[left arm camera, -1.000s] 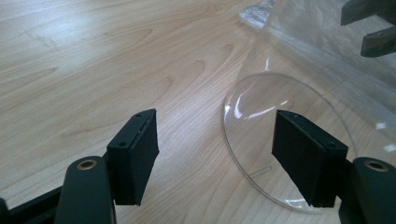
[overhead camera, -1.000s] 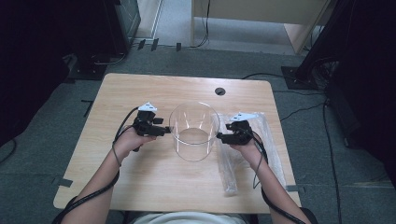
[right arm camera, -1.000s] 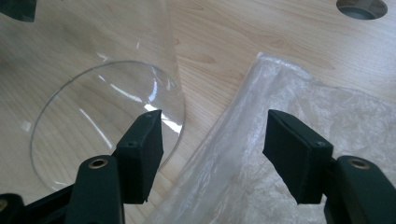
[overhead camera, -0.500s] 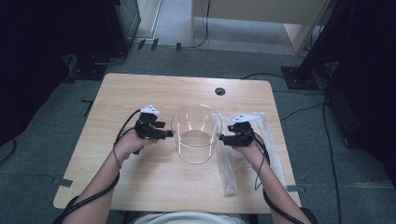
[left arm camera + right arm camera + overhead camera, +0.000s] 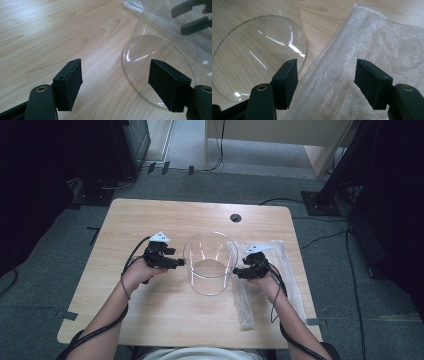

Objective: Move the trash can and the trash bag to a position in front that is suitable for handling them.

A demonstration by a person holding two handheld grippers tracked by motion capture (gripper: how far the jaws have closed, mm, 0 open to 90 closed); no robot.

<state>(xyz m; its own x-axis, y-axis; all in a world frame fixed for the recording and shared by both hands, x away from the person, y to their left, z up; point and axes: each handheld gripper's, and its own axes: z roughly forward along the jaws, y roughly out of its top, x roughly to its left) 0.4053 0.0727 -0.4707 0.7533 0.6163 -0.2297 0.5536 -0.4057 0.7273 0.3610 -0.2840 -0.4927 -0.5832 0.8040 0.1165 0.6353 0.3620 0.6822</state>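
Note:
A clear, open-topped round container (image 5: pixel 210 262) stands upright mid-table. My left gripper (image 5: pixel 176 263) sits just off its left wall, open. In the left gripper view the left gripper (image 5: pixel 120 83) has bare wood and the edge of the container's base (image 5: pixel 160 62) between its jaws, touching neither. My right gripper (image 5: pixel 237 272) is at the container's right side, open, over a crumpled clear plastic bag (image 5: pixel 265 285). In the right gripper view the right gripper (image 5: pixel 327 82) hovers above the bag (image 5: pixel 374 45), with the container (image 5: pixel 257 55) to its left.
The wooden table (image 5: pixel 150 220) has a dark cable hole (image 5: pixel 235 217) near its far edge. Cables trail from both grippers along the forearms. Dark stands and cables (image 5: pixel 320 200) lie on the grey floor around the table.
The right gripper has drifted slightly toward the near edge over the bag. The left hand and the container have kept still.

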